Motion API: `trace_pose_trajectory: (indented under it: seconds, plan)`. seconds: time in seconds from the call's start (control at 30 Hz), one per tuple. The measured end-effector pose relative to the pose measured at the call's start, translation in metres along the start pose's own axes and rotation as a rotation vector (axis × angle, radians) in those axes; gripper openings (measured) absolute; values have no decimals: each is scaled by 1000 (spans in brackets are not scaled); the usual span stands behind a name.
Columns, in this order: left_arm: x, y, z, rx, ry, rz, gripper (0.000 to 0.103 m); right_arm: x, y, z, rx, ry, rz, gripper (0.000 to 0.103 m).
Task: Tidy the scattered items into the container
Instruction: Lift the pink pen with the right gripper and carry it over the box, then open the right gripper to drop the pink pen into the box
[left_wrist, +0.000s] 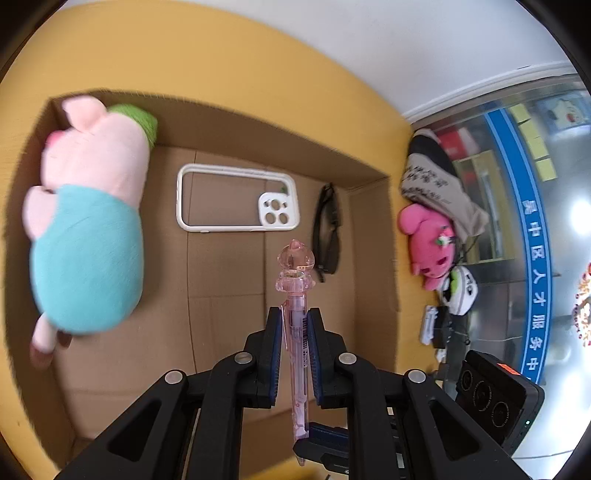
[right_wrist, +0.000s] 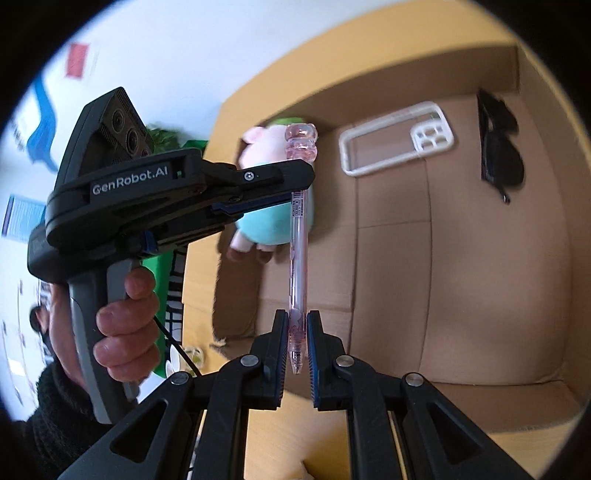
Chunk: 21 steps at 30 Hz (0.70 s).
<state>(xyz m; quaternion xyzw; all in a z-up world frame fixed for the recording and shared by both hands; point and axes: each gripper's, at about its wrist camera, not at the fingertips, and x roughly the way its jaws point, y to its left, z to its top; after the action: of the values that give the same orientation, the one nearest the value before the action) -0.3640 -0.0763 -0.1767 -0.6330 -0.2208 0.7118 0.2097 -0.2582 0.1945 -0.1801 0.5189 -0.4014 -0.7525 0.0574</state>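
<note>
While both hand-held grippers share one pink pen (left_wrist: 295, 332), it hangs over the open cardboard box (left_wrist: 373, 229). The left hand-held gripper (left_wrist: 294, 325) is squeezed narrow on the pen near its clip end, just under the clear pink bear top. The right hand-held gripper (right_wrist: 297, 325) is squeezed narrow on the other end, by the writing tip.

The pen looks light, thin and stiff. Its clear plastic is smooth, so it could slip or twist if held loosely. The middle of the barrel is the best place to hold it, not the bumpy top, which might snap off.

In the box already lie a pink pig toy (left_wrist: 88, 221) in a blue shirt, a white phone case (left_wrist: 236, 197) and a dark thing by the right wall, maybe sunglasses (left_wrist: 327, 229); it is too blurry to be sure. There is bare floor in the box between the toy and the phone case, a good spot for the pen to land.
</note>
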Motion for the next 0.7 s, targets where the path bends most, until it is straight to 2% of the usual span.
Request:
trace_pose_trajectory:
  seconds: [0.17,0.33,0.7]
  plan:
    - [42,17,17,-21,65,26,13,27,-31,11,87,38,-18,9]
    - [70,28,23,-36,102,55,14,45,-48,18,121,65,-59,9]
    - [98,39,24,-48,124,111,14,68,-67,17,170,97,-122,9]
